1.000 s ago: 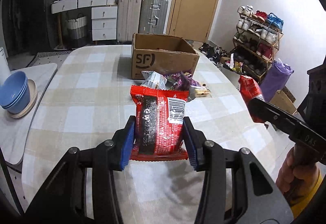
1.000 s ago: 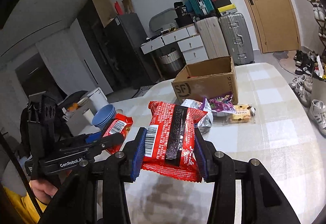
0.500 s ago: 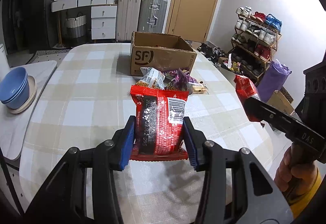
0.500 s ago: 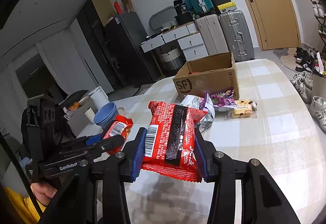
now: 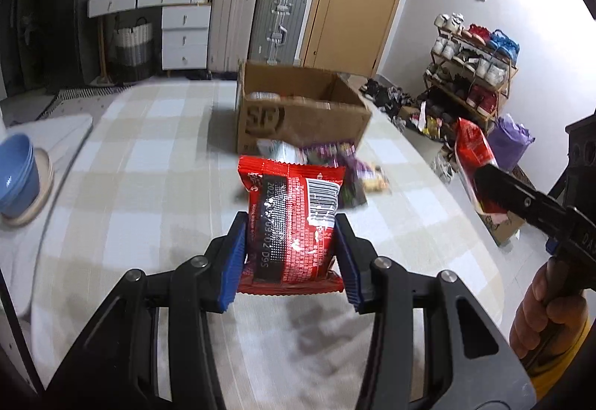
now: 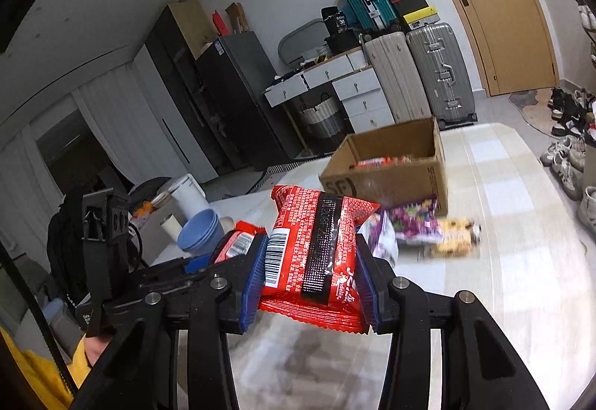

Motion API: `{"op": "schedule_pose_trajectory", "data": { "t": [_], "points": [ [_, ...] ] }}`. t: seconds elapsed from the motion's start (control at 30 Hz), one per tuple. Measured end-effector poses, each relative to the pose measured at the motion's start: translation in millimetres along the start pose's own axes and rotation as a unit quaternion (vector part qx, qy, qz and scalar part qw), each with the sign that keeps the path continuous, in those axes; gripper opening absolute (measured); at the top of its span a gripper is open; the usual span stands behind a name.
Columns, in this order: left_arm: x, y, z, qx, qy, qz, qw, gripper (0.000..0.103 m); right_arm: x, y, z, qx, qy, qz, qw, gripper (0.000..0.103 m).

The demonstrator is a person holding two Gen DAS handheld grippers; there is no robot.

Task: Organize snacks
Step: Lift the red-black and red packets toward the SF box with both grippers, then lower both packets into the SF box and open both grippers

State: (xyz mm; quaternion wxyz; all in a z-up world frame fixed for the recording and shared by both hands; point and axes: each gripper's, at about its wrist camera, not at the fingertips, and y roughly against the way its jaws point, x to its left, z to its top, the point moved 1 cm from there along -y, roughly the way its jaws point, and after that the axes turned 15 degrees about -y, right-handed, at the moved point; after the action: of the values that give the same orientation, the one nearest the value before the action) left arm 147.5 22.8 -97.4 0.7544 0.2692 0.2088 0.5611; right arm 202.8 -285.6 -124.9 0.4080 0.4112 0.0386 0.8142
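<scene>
The left tongs (image 5: pixel 291 250) were clamped on a red packet (image 5: pixel 294 223), carried above the checked surface (image 5: pixel 149 186). The right tongs (image 6: pixel 308 277) gripped a second red packet (image 6: pixel 316 253) the same way, also off the surface. Ahead stood the open box (image 5: pixel 301 115), with at least one snack (image 6: pixel 380 161) already inside. Just in front of it a small heap (image 6: pixel 421 227) of loose packets, purple, silver and yellow, lay unsorted. I judged the job partly done: two packets in transit, the heap left.
</scene>
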Motion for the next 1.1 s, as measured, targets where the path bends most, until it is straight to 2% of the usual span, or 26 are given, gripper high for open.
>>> {"op": "schedule_pose_trajectory", "data": {
  "t": [0.27, 0.5, 0.57, 0.83, 0.87, 0.97, 1.1],
  "points": [
    [27.1, -21.3, 64.6, -0.022, 0.006, -0.011, 0.9997, 0.042, 8.8, -25.4, 67.6, 0.001, 0.017, 0.006, 1.000, 0.044],
    [41.6, -37.0, 133.7, -0.041, -0.015, -0.006, 0.9990, 0.042, 15.7, -58.0, 128.2, 0.008, 0.035, -0.006, 0.999, 0.044],
    [43.7, -44.2, 151.6, -0.046, -0.021, 0.009, 0.9987, 0.042, 16.5, -69.8, 143.4, 0.013, 0.038, -0.009, 0.999, 0.044],
    [64.1, -101.6, 217.5, -0.023, -0.011, -0.004, 0.9997, 0.042, 7.7, -118.8, 191.7, 0.028, 0.042, -0.031, 0.998, 0.044],
    [67.3, -112.5, 225.4, -0.020, -0.013, 0.008, 0.9997, 0.042, 4.0, -126.2, 197.1, 0.029, 0.038, -0.035, 0.998, 0.044],
    [75.0, -140.7, 241.4, -0.009, -0.019, 0.019, 0.9996, 0.042, -7.9, -148.7, 209.2, 0.040, 0.028, -0.047, 0.998, 0.044],
    [83.2, -179.3, 255.3, 0.014, -0.011, 0.001, 0.9998, 0.042, -25.5, -174.6, 215.7, 0.058, 0.016, -0.059, 0.996, 0.044]
  ]
}}
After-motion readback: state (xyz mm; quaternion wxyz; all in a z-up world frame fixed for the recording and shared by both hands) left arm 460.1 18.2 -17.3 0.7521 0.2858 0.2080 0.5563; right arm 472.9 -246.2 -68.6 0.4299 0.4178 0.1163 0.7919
